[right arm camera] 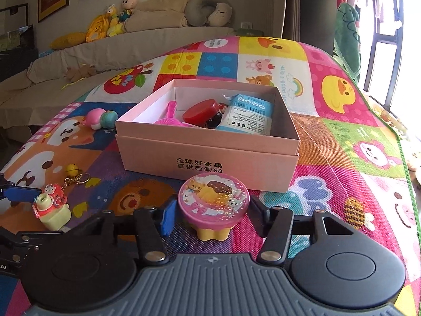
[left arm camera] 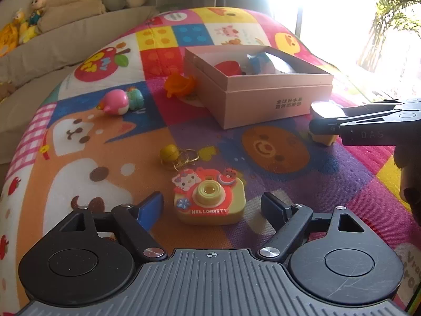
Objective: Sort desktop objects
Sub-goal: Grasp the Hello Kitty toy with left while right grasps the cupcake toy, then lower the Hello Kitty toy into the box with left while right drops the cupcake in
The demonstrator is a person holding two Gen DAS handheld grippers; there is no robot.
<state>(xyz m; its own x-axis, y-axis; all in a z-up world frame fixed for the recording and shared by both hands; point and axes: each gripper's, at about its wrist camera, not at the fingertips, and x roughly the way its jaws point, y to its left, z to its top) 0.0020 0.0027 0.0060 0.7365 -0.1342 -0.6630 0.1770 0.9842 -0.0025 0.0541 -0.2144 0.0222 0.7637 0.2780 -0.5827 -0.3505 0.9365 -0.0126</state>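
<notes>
We hold the right claw (right arm camera: 211,217) apart around the pink-lidded cupcake toy (right arm camera: 213,205), which stands upright on the table between the fingers, neither pad clearly touching; the pink box (right arm camera: 208,155) lies straight ahead, just beyond it. The left claw (left arm camera: 211,206) is also apart, the Hello Kitty camera toy (left arm camera: 209,201) just ahead of its tips. The right wrist view alone shows the box's contents (red lid, blue packet).
</notes>
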